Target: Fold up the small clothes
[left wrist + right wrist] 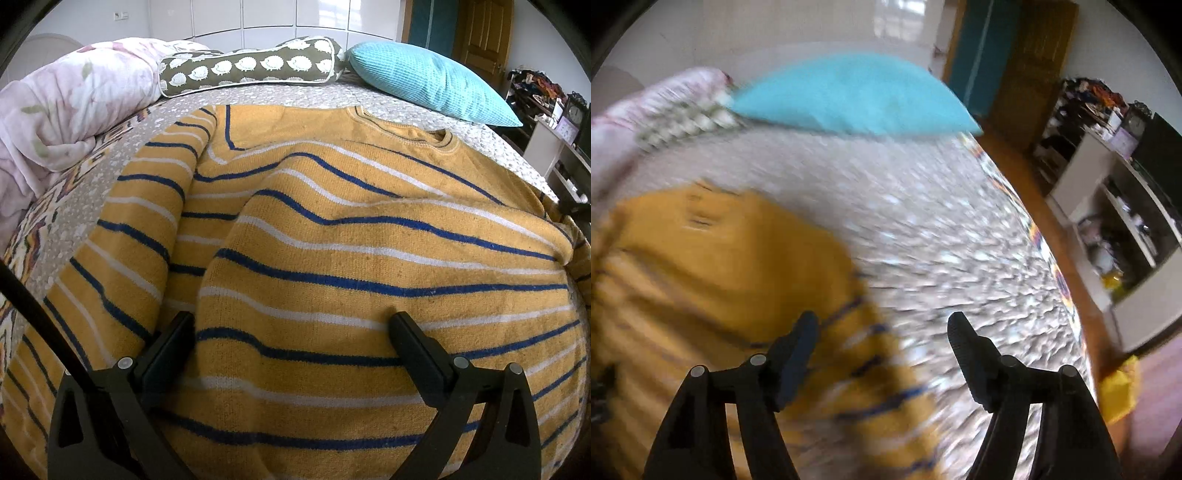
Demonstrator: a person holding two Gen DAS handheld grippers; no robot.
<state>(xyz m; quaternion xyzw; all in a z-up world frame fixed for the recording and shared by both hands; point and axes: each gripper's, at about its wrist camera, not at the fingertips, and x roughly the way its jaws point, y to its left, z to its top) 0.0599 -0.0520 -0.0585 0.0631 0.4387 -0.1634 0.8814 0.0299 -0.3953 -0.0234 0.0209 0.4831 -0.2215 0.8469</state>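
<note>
A small yellow sweater (351, 236) with blue and white stripes lies on the bed, its left sleeve folded in over the body. My left gripper (291, 325) is open and empty just above the sweater's lower part, fingers spread wide. In the blurred right wrist view the sweater (720, 277) lies at the left. My right gripper (882, 325) is open and empty over the sweater's right edge, one finger over the knit, the other over the bedspread.
The grey speckled bedspread (942, 229) covers the bed. A teal pillow (432, 81), a hedgehog-print cushion (251, 66) and a pink duvet (70, 110) lie at the far side. Shelves (1123, 229) stand beyond the bed's right edge.
</note>
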